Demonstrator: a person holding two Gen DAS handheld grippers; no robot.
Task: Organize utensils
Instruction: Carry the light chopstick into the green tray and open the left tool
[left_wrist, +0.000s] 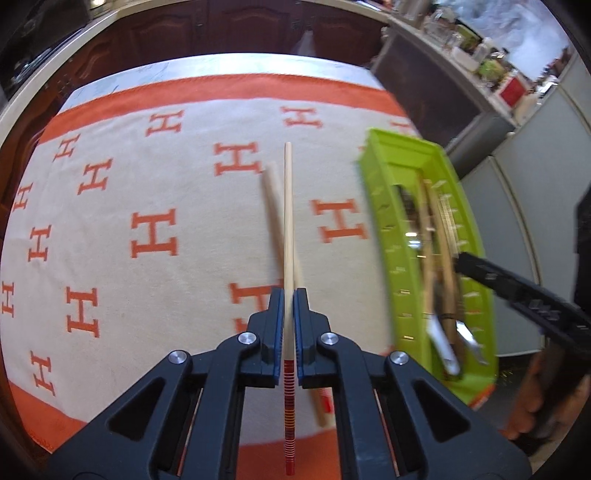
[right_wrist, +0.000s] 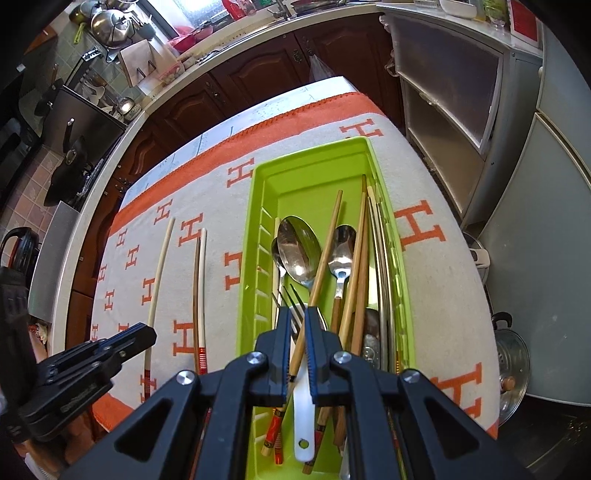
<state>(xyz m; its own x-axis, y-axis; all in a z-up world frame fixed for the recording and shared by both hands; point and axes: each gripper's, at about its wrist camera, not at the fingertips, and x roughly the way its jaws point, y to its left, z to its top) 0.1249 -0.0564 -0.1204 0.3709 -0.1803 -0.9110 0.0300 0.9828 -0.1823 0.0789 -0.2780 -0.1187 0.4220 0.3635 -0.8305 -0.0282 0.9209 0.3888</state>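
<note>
Chopsticks are what both of your grippers grip right now. Your left gripper (left_wrist: 289, 295) has its jaws pressed almost together on a pale wooden chopstick with a red-and-orange banded end (left_wrist: 288, 236), pinching it between the blue pads so that the thin end points far across the cloth. A second pale chopstick (left_wrist: 275, 218) lies blurred on the cloth just under it.

Your right gripper (right_wrist: 297, 317) stands over the near end of the lime-green plastic utensil tray (right_wrist: 258, 236), jaws nearly together and pinching a brown bamboo chopstick (right_wrist: 325, 254) that slants up to the far right inside the tray. Beside it in the tray lie a large steel spoon (right_wrist: 301, 247), a smaller steel spoon with a wooden handle (right_wrist: 341, 251), a steel fork with a white handle (right_wrist: 295, 314) and more chopsticks along the right wall.

The cream cloth with an orange border (right_wrist: 443, 295) carries a repeated orange letter "H"; you can read no other writing. Two more chopsticks lie on the cloth left of the tray.
</note>
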